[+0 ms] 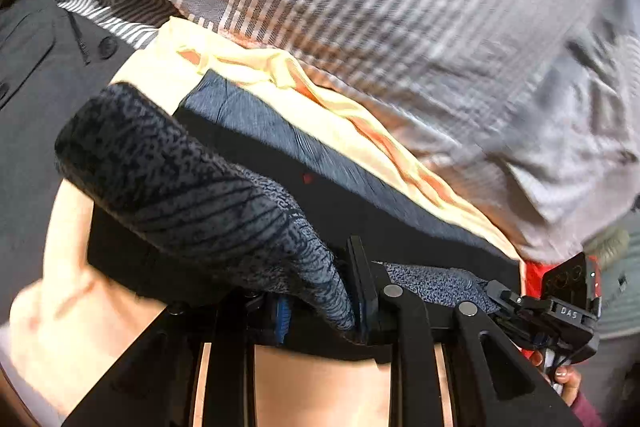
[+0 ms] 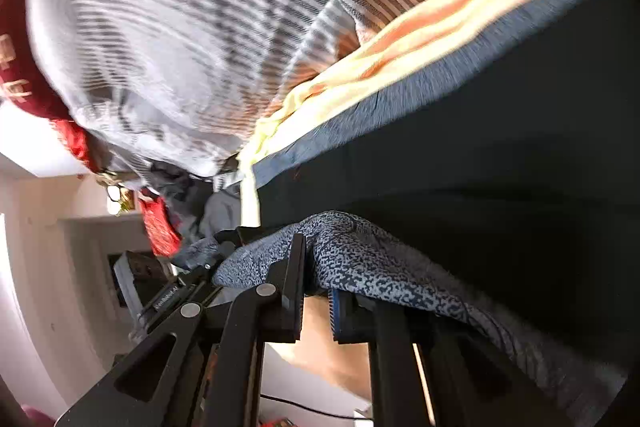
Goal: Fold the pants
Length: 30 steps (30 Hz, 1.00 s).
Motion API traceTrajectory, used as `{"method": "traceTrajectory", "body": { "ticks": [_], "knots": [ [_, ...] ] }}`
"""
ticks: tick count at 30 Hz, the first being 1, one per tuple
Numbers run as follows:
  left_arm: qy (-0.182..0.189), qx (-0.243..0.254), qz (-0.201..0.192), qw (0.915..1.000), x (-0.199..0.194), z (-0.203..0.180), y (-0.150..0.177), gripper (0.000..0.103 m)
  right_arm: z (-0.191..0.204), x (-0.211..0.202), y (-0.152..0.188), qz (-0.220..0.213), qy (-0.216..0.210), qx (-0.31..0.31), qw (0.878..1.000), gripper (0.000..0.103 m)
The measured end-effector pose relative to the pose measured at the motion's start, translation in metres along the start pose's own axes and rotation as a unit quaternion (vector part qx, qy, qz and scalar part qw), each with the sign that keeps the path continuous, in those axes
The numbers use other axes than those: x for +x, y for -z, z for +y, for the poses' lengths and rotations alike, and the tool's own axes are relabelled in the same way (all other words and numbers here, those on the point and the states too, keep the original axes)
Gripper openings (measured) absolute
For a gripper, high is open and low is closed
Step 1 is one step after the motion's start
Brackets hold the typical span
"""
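Left gripper clamps a fold of the speckled blue-black pants, which hang over its fingers above a pile of laundry. Behind lie a yellow cloth and a grey striped sheet. Right gripper holds the same pants, its jaws pinched on the hem; a red garment lies beyond.

Left gripper: black angular finger arms, each with a round silver rivet; a blue ribbed pad on one finger. Right gripper: same black build, silver rivets, blue ribbed pad. In the left view, a hand shows pale nails and what appears a maroon sleeve.
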<state>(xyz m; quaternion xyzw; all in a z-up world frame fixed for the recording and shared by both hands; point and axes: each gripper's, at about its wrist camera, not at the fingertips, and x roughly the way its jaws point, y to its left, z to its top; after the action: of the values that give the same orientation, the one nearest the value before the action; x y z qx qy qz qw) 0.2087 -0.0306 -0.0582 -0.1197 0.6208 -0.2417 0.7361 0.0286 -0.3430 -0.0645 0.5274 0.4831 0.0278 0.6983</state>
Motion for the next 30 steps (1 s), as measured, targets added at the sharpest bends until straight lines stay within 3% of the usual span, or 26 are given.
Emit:
{"method": "traceTrajectory", "body": {
  "ticks": [4,6,11,14,15,17,20,21,23,26,30],
  "knots": [
    [-0.041,-0.006,0.013,0.9991,0.048,0.002,-0.024,0.026,-0.012,0.038,-0.057,0.027,0.022,-0.011,0.999,0.011],
    [-0.050,-0.011,0.022,0.9985,0.067,0.005,-0.030,0.031,-0.022,0.060,-0.078,0.042,0.042,-0.021,0.998,0.012],
    [-0.049,-0.007,0.029,0.9984,0.057,-0.002,-0.031,0.036,-0.049,0.095,-0.092,0.065,0.055,-0.021,0.996,0.012],
    [-0.098,0.012,-0.004,0.9951,0.023,-0.008,-0.026,0.084,-0.052,0.094,-0.091,0.066,0.044,-0.010,0.997,0.012],
    [-0.105,0.014,-0.023,0.9941,0.009,-0.007,-0.025,0.085,-0.053,0.093,-0.093,0.068,0.042,-0.008,0.997,0.012],
    [-0.123,0.019,-0.023,0.9919,-0.005,-0.008,-0.021,0.085,-0.049,0.089,-0.095,0.075,0.045,-0.015,0.996,0.018],
    [-0.174,0.073,-0.020,0.9817,-0.002,-0.022,-0.013,0.085,-0.025,0.076,-0.091,0.070,0.047,-0.043,0.995,0.047],
    [-0.185,0.092,-0.014,0.9783,0.005,-0.029,-0.011,0.085,-0.017,0.067,-0.087,0.061,0.049,-0.059,0.995,0.062],
    [-0.187,0.117,-0.004,0.9754,0.023,-0.041,-0.007,0.085,0.008,0.050,-0.072,0.042,0.057,-0.111,0.991,0.065],
    [-0.199,0.128,0.008,0.9716,0.062,-0.055,-0.006,0.085,0.023,0.048,-0.049,0.065,0.068,-0.152,0.984,0.064],
    [-0.255,0.112,0.015,0.9605,0.102,-0.055,-0.010,0.086,-0.008,0.077,-0.053,0.089,0.177,-0.141,0.970,0.060]
  ]
}}
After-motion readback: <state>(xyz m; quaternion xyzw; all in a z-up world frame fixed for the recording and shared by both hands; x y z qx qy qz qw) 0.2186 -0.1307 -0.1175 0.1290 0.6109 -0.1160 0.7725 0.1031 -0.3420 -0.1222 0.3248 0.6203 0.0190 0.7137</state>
